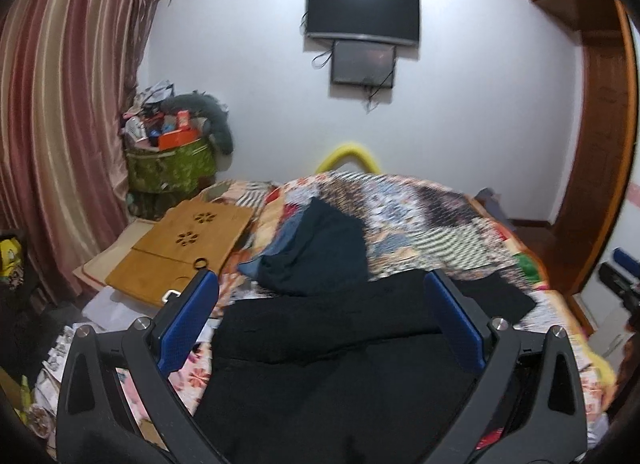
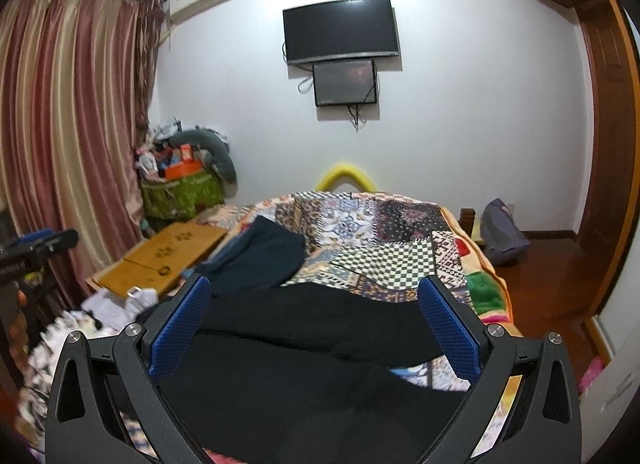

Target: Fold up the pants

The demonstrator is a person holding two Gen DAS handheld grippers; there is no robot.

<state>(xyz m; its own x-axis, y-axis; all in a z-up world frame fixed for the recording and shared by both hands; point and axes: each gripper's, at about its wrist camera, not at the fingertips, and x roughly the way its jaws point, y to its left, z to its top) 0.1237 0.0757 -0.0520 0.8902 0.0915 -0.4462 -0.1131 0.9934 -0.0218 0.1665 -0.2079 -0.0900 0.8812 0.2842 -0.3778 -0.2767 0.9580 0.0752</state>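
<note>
Black pants (image 1: 332, 352) lie spread across the near part of a bed covered by a patchwork quilt (image 1: 420, 215). My left gripper (image 1: 320, 284) hovers over them, fingers wide apart, nothing between the blue pads (image 1: 188, 324). In the right wrist view the same black pants (image 2: 312, 368) fill the foreground, one leg stretching to the right. My right gripper (image 2: 314, 290) is open above them and holds nothing. Farther back lies a dark navy garment (image 1: 320, 248), also seen as the navy garment (image 2: 264, 256) in the right view. The other gripper (image 1: 620, 284) shows at the right edge.
A wooden lap tray (image 1: 180, 252) rests at the bed's left side. A green bag heaped with clutter (image 1: 172, 159) stands by the striped curtains (image 1: 60, 123). Two screens (image 1: 362, 11) hang on the far wall. A grey bag (image 2: 500, 236) sits on the wooden floor at right.
</note>
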